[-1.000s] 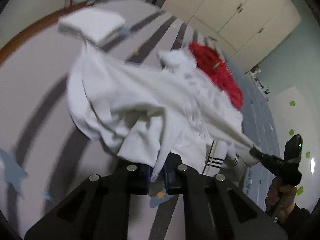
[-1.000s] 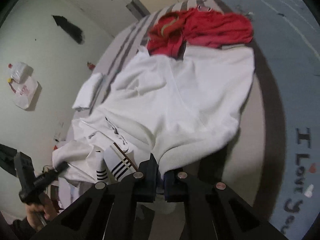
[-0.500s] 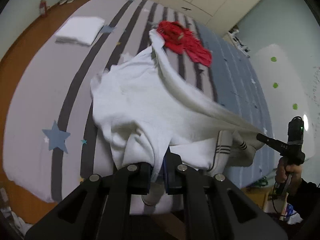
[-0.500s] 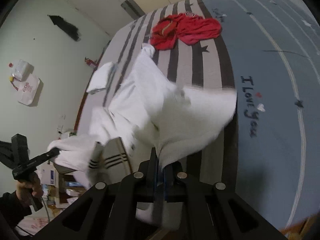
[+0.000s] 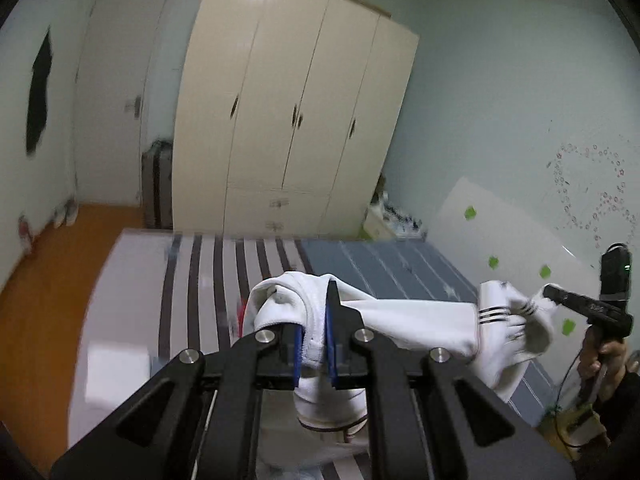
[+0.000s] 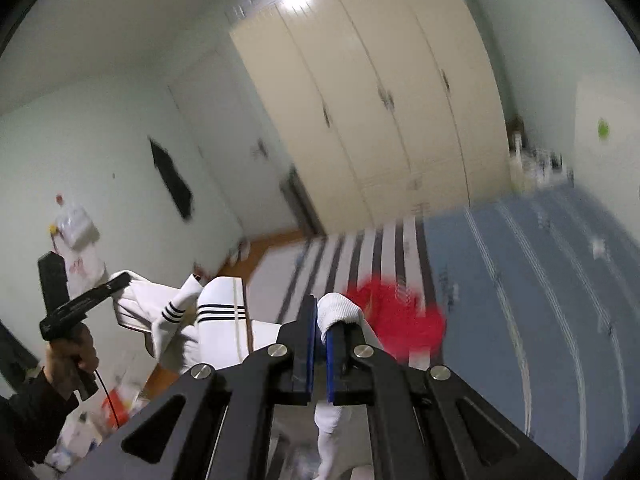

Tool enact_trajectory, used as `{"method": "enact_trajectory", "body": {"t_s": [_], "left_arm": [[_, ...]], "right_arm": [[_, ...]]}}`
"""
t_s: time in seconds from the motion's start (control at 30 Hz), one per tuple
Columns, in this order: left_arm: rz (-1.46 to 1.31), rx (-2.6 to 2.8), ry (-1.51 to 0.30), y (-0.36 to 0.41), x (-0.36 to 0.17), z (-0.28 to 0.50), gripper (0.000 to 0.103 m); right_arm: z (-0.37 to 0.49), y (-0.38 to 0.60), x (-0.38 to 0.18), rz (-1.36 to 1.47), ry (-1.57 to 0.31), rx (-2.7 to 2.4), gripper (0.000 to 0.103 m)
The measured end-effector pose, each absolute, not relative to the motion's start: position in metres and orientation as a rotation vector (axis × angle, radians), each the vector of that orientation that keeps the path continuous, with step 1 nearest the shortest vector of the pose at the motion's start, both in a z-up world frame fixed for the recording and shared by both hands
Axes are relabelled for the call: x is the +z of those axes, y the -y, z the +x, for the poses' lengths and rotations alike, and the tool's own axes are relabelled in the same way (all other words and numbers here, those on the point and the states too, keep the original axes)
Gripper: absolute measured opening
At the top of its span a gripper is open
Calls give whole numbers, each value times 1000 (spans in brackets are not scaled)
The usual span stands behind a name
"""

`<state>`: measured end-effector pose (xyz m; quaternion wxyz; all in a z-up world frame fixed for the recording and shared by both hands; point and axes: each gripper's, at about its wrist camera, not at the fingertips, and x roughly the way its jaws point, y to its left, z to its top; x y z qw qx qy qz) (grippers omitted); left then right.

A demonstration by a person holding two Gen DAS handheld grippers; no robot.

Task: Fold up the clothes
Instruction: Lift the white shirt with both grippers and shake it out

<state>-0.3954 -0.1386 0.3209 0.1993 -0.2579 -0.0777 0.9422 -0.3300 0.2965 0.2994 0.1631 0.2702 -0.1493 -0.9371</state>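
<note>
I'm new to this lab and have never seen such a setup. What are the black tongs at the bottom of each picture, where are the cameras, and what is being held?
There is no machine here: a person holds a pair of hand-held tongs in each hand, and each pair carries a wide-angle camera looking along its two fingers. One picture comes from the left gripper, the other from the right gripper. Each camera also sees the other gripper out to the side, with the hand holding it. Both are shut on a white garment with black stripes, stretched between them in the air. Below is a bed with a striped and blue cover; a red garment lies on it. A tall wardrobe stands behind.
</note>
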Motion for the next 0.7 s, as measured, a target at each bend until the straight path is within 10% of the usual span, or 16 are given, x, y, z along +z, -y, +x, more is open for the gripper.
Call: {"method": "enact_trajectory", "body": {"t_s": [0.47,0.7], "left_arm": [[-449,2805,45,84,501,-577,7],[-500,2740,23,112,454,-517,7]], "right_arm": [[-537,-328,477,463,402,-2862,4],[-471,-320,468,413,292,-2818,4]]}}
